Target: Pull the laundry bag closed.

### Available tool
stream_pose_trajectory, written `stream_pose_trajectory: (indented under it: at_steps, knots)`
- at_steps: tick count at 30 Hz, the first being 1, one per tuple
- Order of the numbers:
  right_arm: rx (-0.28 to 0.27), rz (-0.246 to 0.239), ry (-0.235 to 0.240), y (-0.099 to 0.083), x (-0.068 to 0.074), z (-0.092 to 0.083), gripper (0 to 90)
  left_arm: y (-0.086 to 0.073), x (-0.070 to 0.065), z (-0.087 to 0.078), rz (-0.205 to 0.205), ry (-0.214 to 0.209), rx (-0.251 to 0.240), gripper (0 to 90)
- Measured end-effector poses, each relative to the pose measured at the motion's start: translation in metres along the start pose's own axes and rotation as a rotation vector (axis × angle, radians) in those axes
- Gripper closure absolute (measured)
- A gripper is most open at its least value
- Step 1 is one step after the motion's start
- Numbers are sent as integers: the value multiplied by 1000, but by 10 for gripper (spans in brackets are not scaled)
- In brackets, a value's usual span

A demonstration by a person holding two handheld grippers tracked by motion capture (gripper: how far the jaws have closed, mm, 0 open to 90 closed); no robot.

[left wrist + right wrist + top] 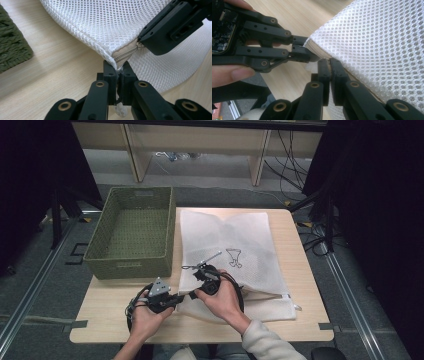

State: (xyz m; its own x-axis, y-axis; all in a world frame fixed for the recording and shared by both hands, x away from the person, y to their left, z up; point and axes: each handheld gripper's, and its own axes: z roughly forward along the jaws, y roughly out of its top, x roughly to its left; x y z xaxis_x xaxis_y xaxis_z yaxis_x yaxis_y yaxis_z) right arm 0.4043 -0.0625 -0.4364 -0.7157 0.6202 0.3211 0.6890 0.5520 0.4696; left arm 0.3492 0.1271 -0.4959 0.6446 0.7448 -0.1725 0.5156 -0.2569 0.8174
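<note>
A green woven basket (131, 232) stands at the table's (300, 320) left. Beside it, the left gripper (117, 69) pinches the corner of the white mesh laundry bag (235, 252), which lies flat mid-table. Just right, the right gripper (329, 65) pinches the zipper pull (139, 45). The bag carries a black line drawing (233, 257); no lettering is readable.

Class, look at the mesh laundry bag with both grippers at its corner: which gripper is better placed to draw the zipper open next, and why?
Probably the right gripper: its jaws are shut at the zipper pull, along the beige zipper tape. The left gripper is shut on the bag corner of the mesh bag, so it suits anchoring.
</note>
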Motion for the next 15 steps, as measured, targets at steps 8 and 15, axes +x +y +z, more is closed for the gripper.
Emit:
stream_pose_trajectory:
  at_steps: [8, 15]
  knots:
    - [-9, 39, -41, -4, -8, -10, 885, 4, 3, -6, -13, 23, -27, 852]
    - [-10, 40, -43, -6, -8, -10, 884, 4, 3, -5, -3, 27, -14, 851]
